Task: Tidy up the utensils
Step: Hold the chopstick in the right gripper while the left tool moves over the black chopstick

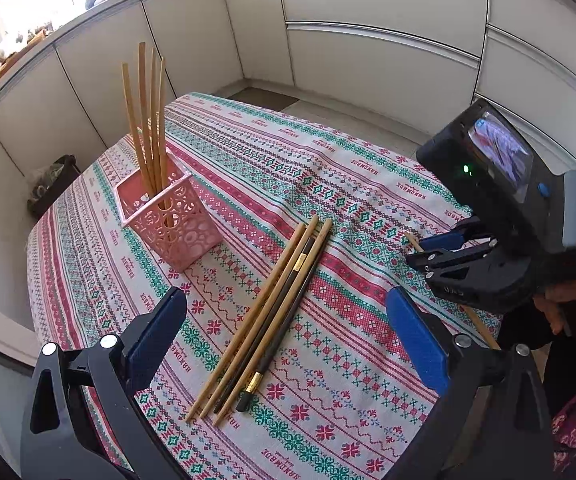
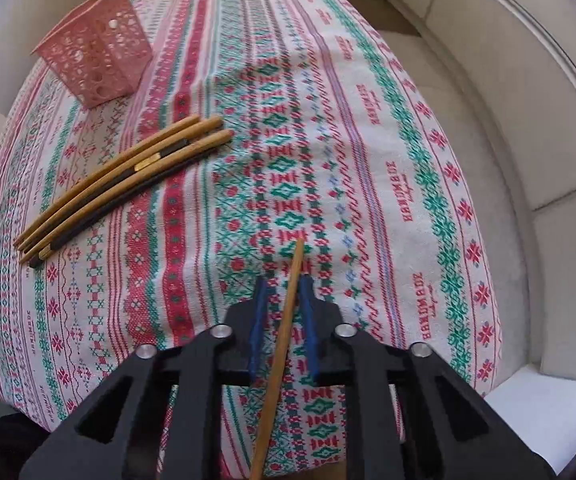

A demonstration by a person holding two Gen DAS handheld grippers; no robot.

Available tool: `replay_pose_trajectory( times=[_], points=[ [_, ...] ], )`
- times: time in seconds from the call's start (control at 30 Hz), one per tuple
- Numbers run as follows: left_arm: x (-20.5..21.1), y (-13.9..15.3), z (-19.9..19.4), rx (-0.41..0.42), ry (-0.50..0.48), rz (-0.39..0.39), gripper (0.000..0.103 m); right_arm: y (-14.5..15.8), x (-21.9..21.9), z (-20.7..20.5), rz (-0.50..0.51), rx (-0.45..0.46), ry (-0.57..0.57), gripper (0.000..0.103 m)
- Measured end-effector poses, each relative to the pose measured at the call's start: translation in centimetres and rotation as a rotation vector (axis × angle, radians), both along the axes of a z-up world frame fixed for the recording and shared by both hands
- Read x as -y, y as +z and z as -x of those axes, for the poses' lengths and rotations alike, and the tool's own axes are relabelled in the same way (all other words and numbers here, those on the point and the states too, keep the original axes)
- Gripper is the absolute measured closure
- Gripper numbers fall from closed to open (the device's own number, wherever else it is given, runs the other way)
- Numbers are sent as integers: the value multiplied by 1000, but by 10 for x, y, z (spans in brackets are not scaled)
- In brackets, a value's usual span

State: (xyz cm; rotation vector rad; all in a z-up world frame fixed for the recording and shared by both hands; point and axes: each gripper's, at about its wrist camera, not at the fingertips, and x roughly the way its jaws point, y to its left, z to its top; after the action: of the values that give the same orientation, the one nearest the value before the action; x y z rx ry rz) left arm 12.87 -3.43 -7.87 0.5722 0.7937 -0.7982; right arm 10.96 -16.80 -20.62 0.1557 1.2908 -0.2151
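Here, the right tool [image 2: 282, 304] pinches a light, stiff bamboo chopstick [image 2: 284, 320] near its front end; the left tool [image 1: 288, 336] gapes wide above the slippery loose chopsticks [image 1: 264, 316].

I see a white woven tablecloth [image 1: 367, 184] banded in red, green and blue cross-stitch motifs. At ten o'clock stands a pink perforated plastic holder [image 1: 172, 220]; my black grippers wear blue pads [image 1: 415, 340].

Cloth [image 1: 327, 184] on tabletop: woven, matt, embroidered bands. Holder [image 1: 176, 224]: pink perforated plastic, slight sheen. Chopsticks [image 1: 264, 316]: smooth bamboo; two dark lacquered, gold bands. Cabinets [image 1: 379, 52]: smooth, matt.
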Motion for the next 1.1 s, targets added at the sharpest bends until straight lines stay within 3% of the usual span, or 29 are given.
replay_pose_trajectory(
  times=[0.17,0.37,0.53,0.63,0.7,0.8,0.97,1.03,1.1],
  points=[
    [-5,-2,-1,-19,5,7,7,9,-7,0,-9,94,26,98],
    [0,-22,0,-104,-48,-35,7,70,-7,5,54,333,91,98],
    [21,-37,-9,-208,-132,-61,7,92,18,-7,23,391,74,98],
    [34,-45,-27,-323,-156,-64,9,99,41,-12,-16,409,42,98],
    [44,-54,-39,-366,-178,-125,19,100,52,-13,-47,418,23,98],
    [60,-69,-45,-395,-225,-222,48,101,62,-15,-87,429,3,98],
    [78,-85,-50,-374,-262,-340,62,104,70,-19,-135,446,-6,98],
    [83,-86,-54,-372,-263,-359,76,106,73,-20,-149,450,-7,98],
    [91,-90,-59,-385,-275,-382,78,107,74,-19,-157,453,-7,98]
  ],
)
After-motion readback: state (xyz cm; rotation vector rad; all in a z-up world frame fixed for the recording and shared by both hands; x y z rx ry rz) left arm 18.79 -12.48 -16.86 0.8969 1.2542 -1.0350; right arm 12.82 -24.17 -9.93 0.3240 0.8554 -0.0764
